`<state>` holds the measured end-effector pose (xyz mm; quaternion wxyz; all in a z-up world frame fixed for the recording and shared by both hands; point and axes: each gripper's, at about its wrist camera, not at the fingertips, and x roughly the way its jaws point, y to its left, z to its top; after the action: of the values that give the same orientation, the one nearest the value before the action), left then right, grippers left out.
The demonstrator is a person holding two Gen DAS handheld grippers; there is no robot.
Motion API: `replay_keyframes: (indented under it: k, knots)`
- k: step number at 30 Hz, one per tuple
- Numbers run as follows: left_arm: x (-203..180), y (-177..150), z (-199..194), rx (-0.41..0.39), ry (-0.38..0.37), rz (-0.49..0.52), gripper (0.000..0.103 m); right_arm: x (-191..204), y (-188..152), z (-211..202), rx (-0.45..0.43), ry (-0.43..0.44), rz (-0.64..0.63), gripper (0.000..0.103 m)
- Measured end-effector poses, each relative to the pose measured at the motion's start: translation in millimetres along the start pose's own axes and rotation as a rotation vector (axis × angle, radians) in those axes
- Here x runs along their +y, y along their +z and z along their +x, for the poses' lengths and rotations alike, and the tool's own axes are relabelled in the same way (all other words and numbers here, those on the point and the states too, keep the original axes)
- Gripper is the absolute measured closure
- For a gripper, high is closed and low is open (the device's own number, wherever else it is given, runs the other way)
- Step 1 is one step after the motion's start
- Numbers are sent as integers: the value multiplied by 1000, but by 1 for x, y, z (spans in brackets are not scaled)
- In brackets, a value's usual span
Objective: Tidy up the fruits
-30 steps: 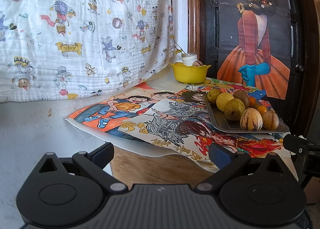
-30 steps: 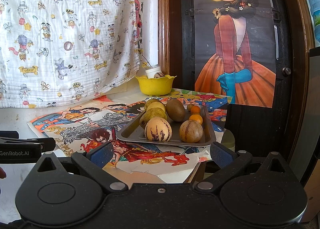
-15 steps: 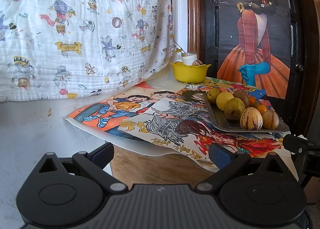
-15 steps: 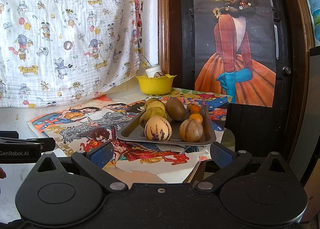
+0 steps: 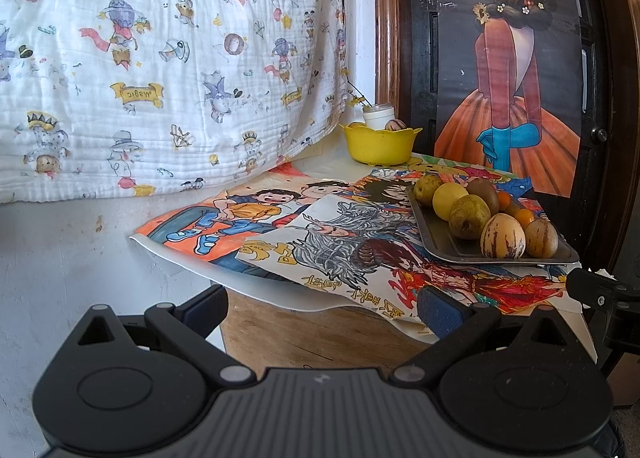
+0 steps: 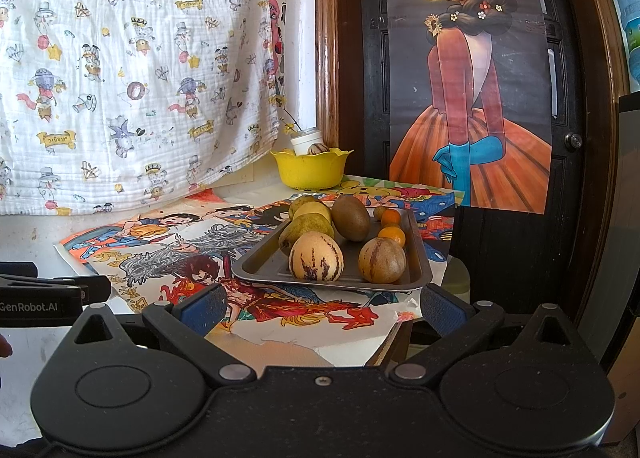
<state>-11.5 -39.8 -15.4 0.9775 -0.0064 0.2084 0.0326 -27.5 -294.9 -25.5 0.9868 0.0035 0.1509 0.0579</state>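
A grey metal tray (image 6: pixel 256 267) (image 5: pixel 436 242) sits on a table covered with cartoon posters and holds several fruits: two striped pepino melons (image 6: pixel 316 256) (image 5: pixel 503 236), pears (image 6: pixel 306 228), a lemon (image 5: pixel 449 195), a kiwi (image 6: pixel 351 217) and small oranges (image 6: pixel 391 235). A yellow bowl (image 6: pixel 311 172) (image 5: pixel 379 145) stands behind it with a striped fruit (image 6: pixel 318 149) inside. My right gripper (image 6: pixel 322 308) is open just in front of the tray, nothing between its fingers. My left gripper (image 5: pixel 320 304) is open before the table's front edge, left of the tray.
A white cup (image 6: pixel 306 140) stands behind the bowl. A printed cloth (image 5: pixel 168 66) hangs on the wall to the left. A dark door with a poster of a girl (image 6: pixel 468 98) rises behind the table. The posters (image 5: pixel 320 242) overhang the wooden table front (image 5: pixel 312 334).
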Motion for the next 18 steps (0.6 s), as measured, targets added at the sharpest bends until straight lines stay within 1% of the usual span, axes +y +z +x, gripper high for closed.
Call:
replay_keyframes:
  k: [18]
  knots:
    - [-1,-1,0,4,-3,0,0,0,0,0,1,0,0,1]
